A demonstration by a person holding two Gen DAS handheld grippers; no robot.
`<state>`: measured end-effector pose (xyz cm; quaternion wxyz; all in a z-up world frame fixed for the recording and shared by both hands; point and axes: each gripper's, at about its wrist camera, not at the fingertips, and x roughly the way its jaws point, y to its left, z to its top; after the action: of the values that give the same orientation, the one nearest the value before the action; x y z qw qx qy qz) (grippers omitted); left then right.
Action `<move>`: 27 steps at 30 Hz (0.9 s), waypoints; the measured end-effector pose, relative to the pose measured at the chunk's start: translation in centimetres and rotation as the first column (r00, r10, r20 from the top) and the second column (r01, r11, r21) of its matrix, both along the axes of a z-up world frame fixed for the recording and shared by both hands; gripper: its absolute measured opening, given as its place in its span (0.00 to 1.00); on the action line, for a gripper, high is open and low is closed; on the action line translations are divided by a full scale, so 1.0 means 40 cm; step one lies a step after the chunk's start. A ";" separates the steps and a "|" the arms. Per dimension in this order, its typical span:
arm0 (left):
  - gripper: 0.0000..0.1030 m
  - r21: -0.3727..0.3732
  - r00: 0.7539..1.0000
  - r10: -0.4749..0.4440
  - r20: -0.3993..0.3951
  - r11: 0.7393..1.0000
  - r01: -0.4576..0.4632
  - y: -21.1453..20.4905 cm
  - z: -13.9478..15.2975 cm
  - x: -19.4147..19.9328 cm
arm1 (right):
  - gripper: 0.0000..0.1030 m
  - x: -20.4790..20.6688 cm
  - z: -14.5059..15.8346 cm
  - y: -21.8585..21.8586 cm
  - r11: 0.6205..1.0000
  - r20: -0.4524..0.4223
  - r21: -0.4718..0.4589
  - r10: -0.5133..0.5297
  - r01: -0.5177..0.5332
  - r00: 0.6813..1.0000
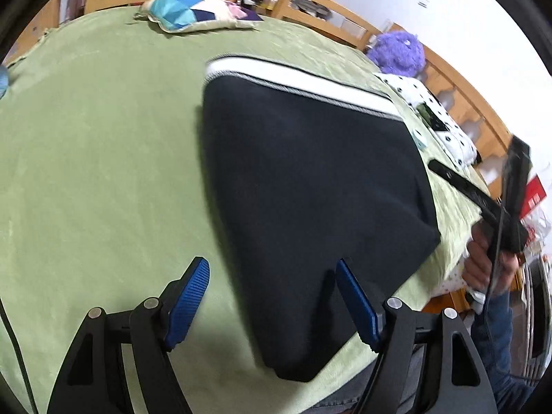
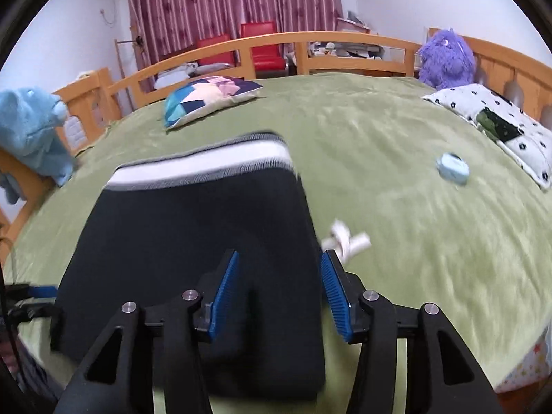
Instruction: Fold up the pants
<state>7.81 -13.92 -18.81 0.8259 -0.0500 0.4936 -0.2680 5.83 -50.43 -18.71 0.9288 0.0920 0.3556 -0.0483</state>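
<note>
Dark navy pants (image 1: pixel 310 186) with a white and grey waistband (image 1: pixel 296 82) lie folded into a compact block on the green bedspread (image 1: pixel 96 158). They also show in the right wrist view (image 2: pixel 193 241), waistband (image 2: pixel 203 164) at the far end. My left gripper (image 1: pixel 272 269) is open and empty, hovering above the pants' near left corner. My right gripper (image 2: pixel 279 258) is open and empty above the pants' near right edge; it also shows in the left wrist view (image 1: pixel 483 200), held by a hand. A white drawstring end (image 2: pixel 345 238) sticks out beside the pants.
A patchwork cushion (image 2: pixel 210 98) lies at the far side of the bed. A spotted white pillow (image 2: pixel 503 124) and purple plush toy (image 2: pixel 446 58) sit at the right, a blue plush toy (image 2: pixel 34 127) at the left. A small light-blue object (image 2: pixel 452 168) lies on the bedspread. A wooden rail (image 2: pixel 276 43) rings the bed.
</note>
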 end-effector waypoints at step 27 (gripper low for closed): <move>0.71 0.021 0.989 0.144 -0.026 0.989 -0.144 -0.053 -0.047 0.186 | 0.50 0.065 -0.067 -0.073 0.997 -0.175 0.075 0.047 -0.034 0.984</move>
<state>15.24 -16.04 -20.67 0.8367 -0.0813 0.5022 -0.2025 8.44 -53.34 -21.38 0.8906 0.1132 0.4397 -0.0247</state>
